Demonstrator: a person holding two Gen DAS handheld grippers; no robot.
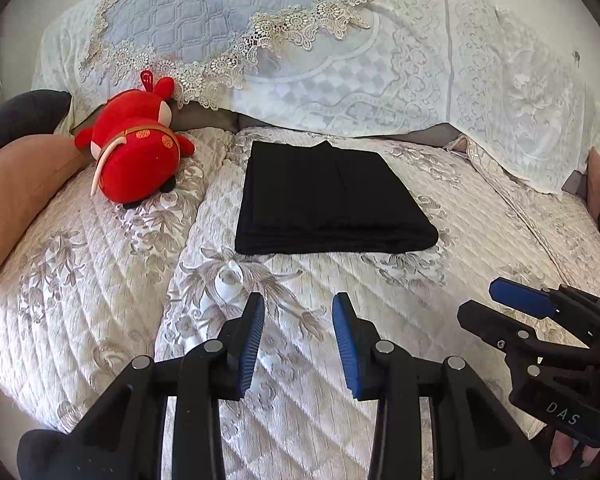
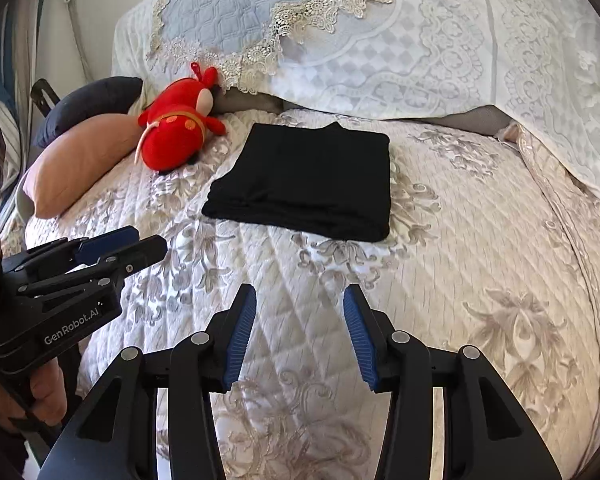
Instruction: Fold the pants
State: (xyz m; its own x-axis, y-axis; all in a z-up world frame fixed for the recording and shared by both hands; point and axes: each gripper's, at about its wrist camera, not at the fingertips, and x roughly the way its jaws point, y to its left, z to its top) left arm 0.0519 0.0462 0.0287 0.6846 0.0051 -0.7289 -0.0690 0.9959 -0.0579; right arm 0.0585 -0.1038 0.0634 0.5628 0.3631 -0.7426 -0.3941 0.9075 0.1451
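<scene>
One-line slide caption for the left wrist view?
Folded black pants lie on the quilted bed; the open left claw hovers short of them.

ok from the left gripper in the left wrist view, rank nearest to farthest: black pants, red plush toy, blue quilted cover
From the left gripper:
1. Folded black pants, straight ahead on the bed.
2. Red plush toy, farther back, to the left.
3. Blue quilted cover, farthest, up on the backrest.

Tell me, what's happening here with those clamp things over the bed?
A person holds a two-finger gripper in each hand to fold pants. The black pants already lie folded into a neat rectangle on the quilted bedspread, beside a red plush toy. The left gripper and right gripper are both open, holding nothing, clear of the pants.
</scene>
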